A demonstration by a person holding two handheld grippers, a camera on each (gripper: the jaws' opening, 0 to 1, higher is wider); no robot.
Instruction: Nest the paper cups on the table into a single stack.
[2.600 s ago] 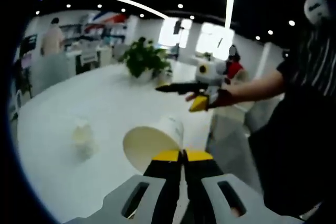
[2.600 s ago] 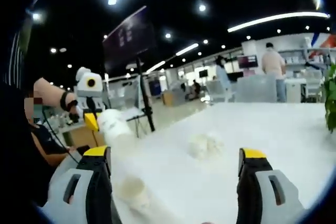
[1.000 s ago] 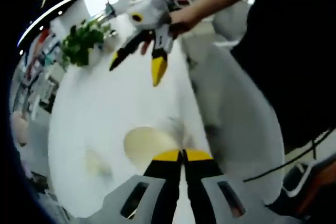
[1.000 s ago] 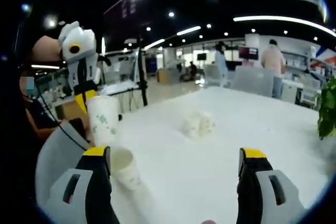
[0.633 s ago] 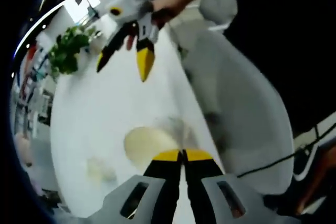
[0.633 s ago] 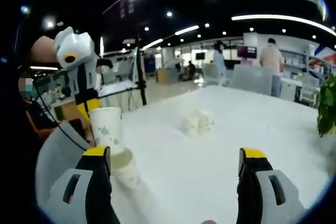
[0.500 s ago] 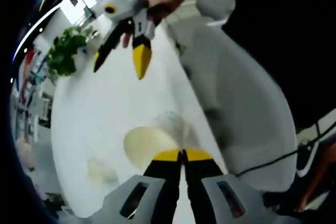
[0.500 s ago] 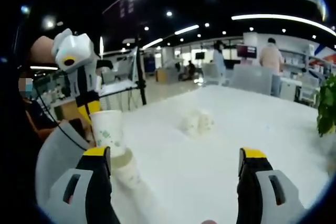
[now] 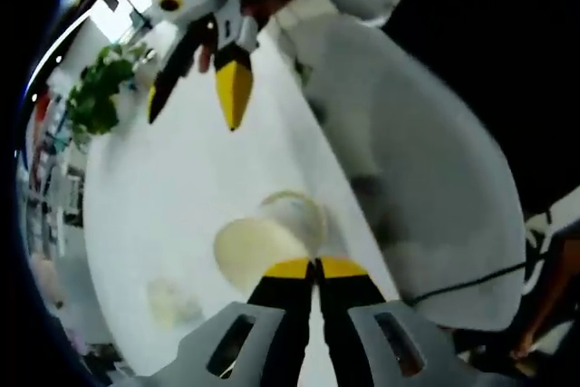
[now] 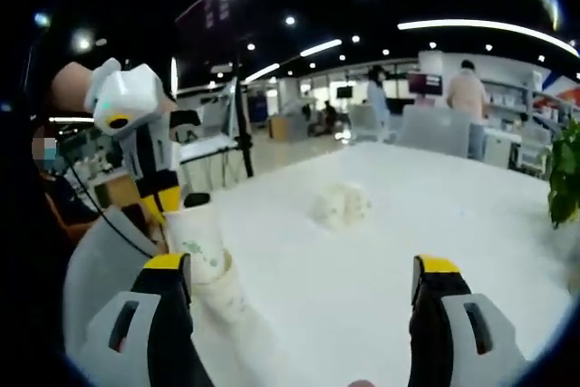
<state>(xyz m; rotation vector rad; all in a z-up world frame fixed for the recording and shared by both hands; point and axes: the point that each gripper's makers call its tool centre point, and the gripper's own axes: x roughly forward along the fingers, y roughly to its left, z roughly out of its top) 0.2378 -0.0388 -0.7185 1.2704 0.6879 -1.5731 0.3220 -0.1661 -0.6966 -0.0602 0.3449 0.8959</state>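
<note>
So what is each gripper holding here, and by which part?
The left gripper is shut on a paper cup, pinching its rim. The right gripper is open, holding nothing.

Bright ceiling strips, glaring table (image 10: 381, 260), perhaps motion-blurred, fisheye-warped

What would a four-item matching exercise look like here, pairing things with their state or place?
Things:
1. held cup
2. lower cup
3. right tongs
4. plant

States or places:
A. open, holding nothing
B. upright on the table, under another cup
C. gripped at the rim by the left tongs, partly inside another cup
D. far right edge of the right gripper view

Pairs: 1-C, 2-B, 3-A, 4-D
</note>
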